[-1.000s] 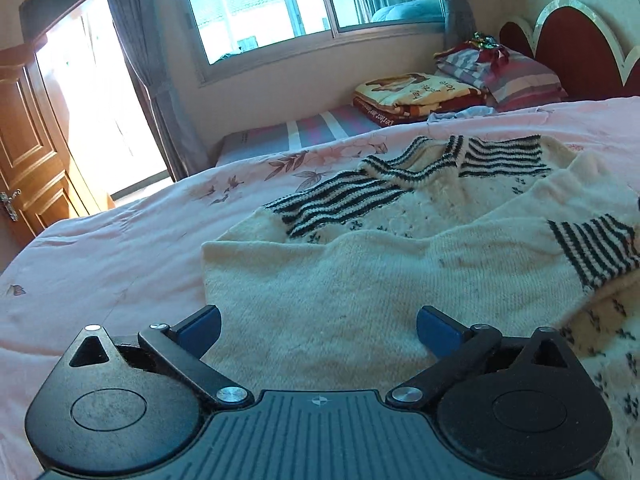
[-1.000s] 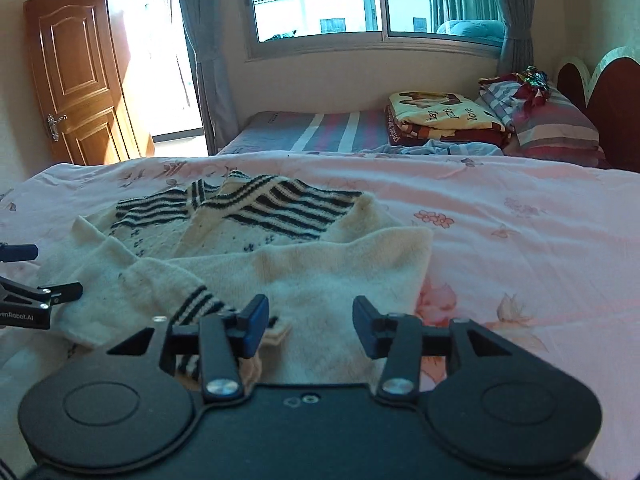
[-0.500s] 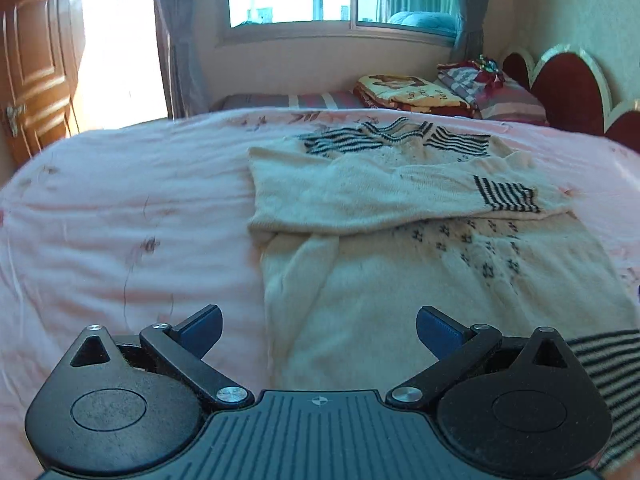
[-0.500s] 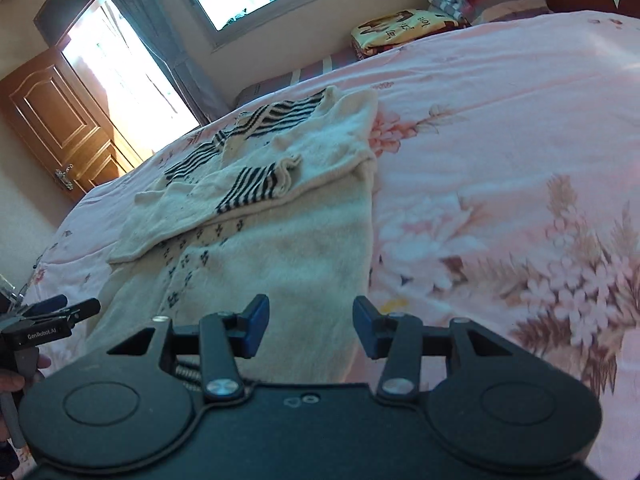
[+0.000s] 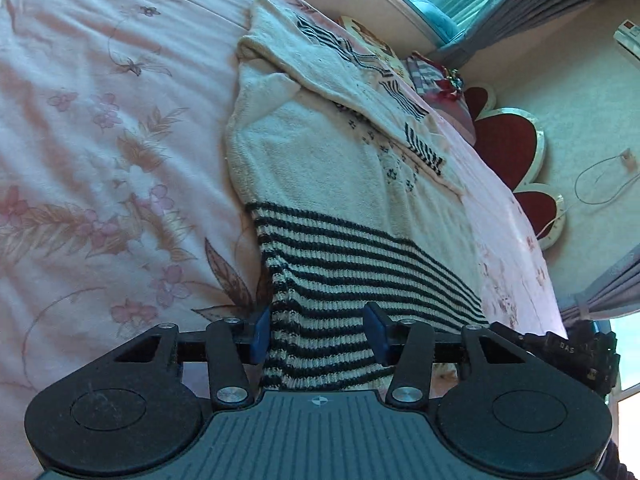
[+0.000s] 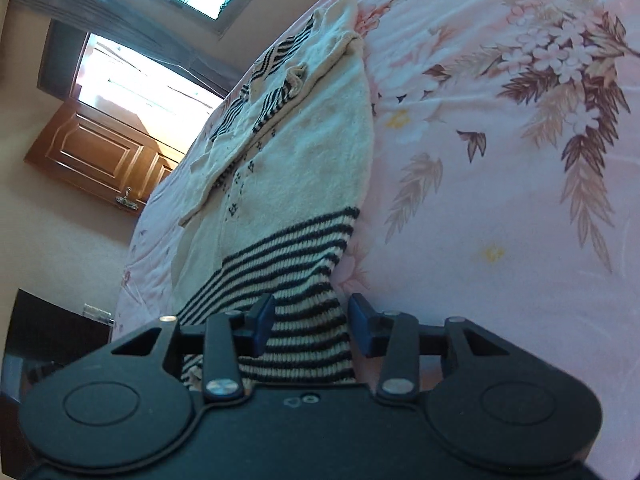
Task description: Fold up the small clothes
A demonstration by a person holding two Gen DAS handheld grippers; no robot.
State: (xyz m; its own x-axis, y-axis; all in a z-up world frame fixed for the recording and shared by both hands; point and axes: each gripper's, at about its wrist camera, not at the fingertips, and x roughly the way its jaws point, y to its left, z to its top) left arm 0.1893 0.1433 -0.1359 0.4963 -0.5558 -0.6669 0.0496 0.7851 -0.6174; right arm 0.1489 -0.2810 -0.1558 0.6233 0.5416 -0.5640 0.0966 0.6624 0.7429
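Note:
A cream knit sweater (image 5: pixel 320 160) with black stripes lies flat on the pink floral bed, sleeves folded across its chest. Its striped hem (image 5: pixel 328 280) is nearest me. My left gripper (image 5: pixel 318 334) is open, its jaws either side of the hem's left corner. In the right wrist view the sweater (image 6: pixel 312 160) stretches away and my right gripper (image 6: pixel 310 330) is open, its jaws either side of the hem's right corner (image 6: pixel 304 320). Neither pair of jaws has closed on the fabric.
The pink floral bedspread (image 5: pixel 100 160) spreads left of the sweater and also right of it (image 6: pixel 500 160). A red scalloped headboard (image 5: pixel 508 148) and pillows stand at the far end. A wooden door (image 6: pixel 96 152) and window are beyond the bed.
Both grippers have moved back from the sweater's middle down to its striped hem and tilted low. The left jaws have narrowed somewhat, and the hem now sits between each pair of jaws.

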